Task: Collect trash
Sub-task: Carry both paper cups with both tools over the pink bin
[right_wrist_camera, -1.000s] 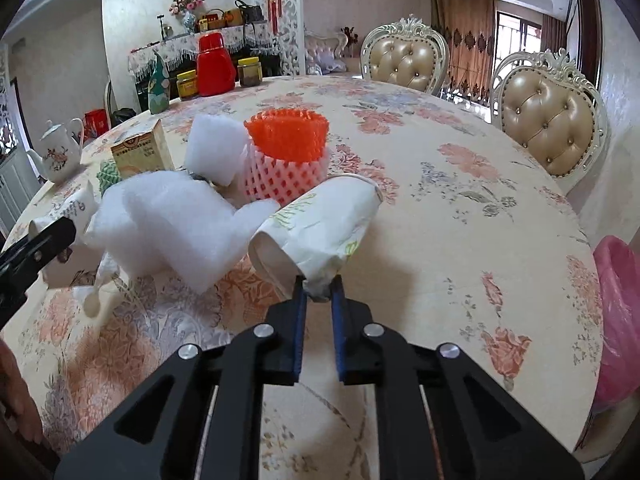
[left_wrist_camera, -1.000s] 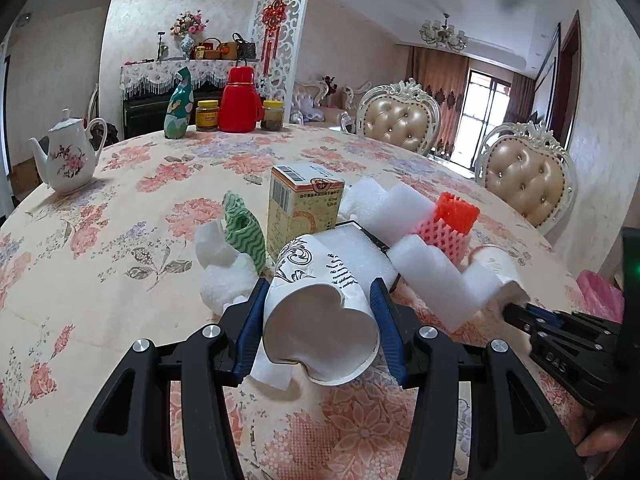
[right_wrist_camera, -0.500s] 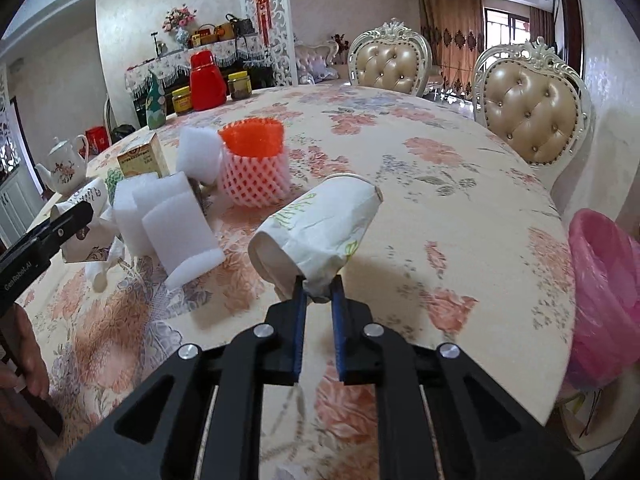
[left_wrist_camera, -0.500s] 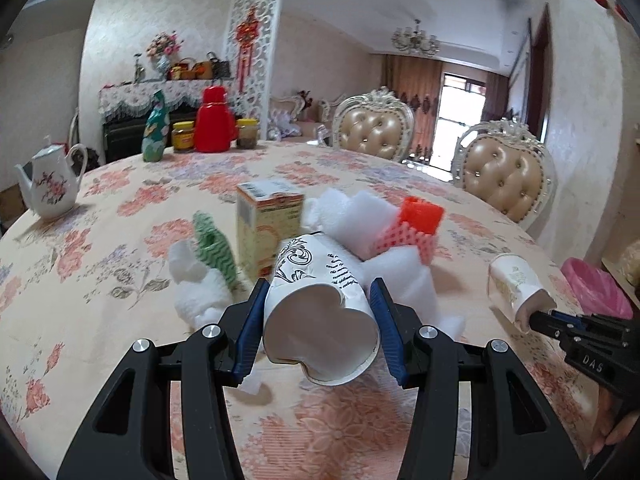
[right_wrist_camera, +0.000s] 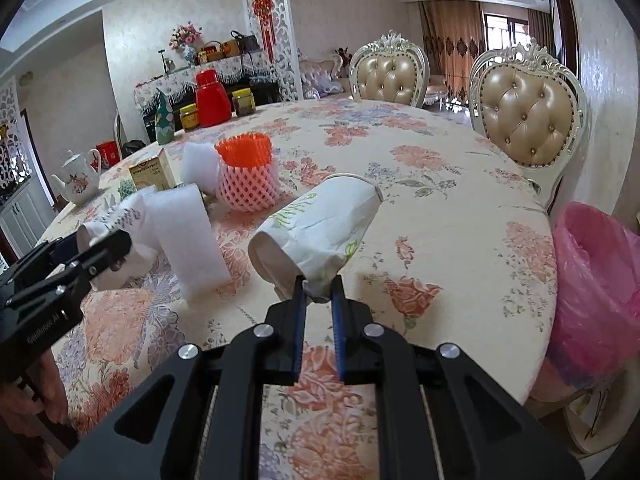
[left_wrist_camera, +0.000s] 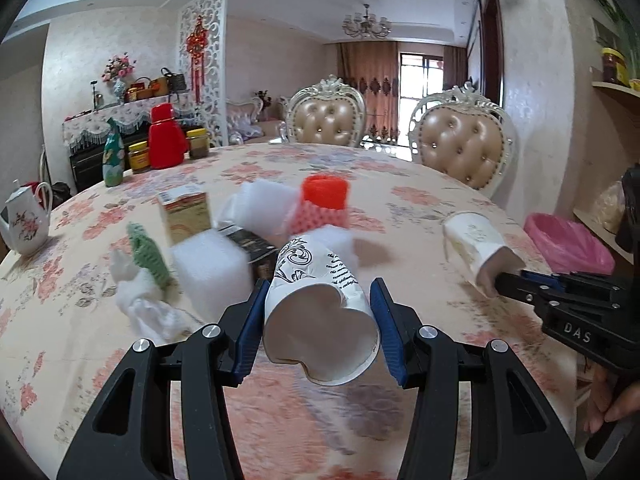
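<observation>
Both hand-held grippers have swung toward the table's right edge since a second ago, so the pile of trash now sits further left in each view and the pink-lined bin [right_wrist_camera: 596, 280] has come into sight just beyond that edge. Nearest the left wrist camera, the left hand-held gripper [left_wrist_camera: 320, 320] clasps a crushed paper cup with black scrollwork [left_wrist_camera: 320, 304] across its body, open mouth toward the lens, held clear above the table [left_wrist_camera: 420, 216]. Close to the right wrist camera, the right hand-held gripper [right_wrist_camera: 318, 292] is clenched on the flattened rim of a white paper cup with green print [right_wrist_camera: 320, 224], which tilts away over the floral cloth. Further in, near the table's middle, lie white foam blocks [right_wrist_camera: 188, 236], an orange and pink foam net sleeve [right_wrist_camera: 248, 176], a small yellow carton [right_wrist_camera: 154, 170] and a green net piece [left_wrist_camera: 148, 252]. Along the far left edge stand a teapot [right_wrist_camera: 78, 178], a red flask [right_wrist_camera: 212, 98] and jars [right_wrist_camera: 244, 102].
</observation>
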A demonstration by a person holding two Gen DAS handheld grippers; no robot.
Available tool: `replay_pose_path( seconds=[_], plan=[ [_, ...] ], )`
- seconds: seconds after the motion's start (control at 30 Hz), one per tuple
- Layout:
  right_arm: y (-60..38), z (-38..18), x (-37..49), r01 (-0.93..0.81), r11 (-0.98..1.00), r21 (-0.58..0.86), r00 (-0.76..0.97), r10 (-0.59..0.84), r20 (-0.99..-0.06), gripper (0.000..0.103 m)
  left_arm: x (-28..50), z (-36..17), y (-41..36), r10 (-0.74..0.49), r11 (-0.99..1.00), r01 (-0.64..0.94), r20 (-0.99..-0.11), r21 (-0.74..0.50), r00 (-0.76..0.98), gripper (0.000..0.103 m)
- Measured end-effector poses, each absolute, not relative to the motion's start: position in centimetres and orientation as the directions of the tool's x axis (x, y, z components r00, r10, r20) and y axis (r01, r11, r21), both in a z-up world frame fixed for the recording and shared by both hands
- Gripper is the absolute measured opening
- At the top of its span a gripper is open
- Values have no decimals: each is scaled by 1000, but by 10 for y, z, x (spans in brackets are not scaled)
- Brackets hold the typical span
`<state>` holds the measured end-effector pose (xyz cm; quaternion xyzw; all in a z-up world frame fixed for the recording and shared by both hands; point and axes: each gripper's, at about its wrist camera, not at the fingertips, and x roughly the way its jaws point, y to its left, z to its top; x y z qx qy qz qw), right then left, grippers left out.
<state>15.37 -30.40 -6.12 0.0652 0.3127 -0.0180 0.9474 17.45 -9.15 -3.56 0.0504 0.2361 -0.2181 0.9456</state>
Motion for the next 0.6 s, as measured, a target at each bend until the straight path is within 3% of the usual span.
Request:
replay_pose_path(
  seconds=[0.6],
  plan=[
    [-401,-56,102,202,970,137,842,-101,-529,12,154,-32,-210,-506,803,594,-467,51,725,48]
  ],
)
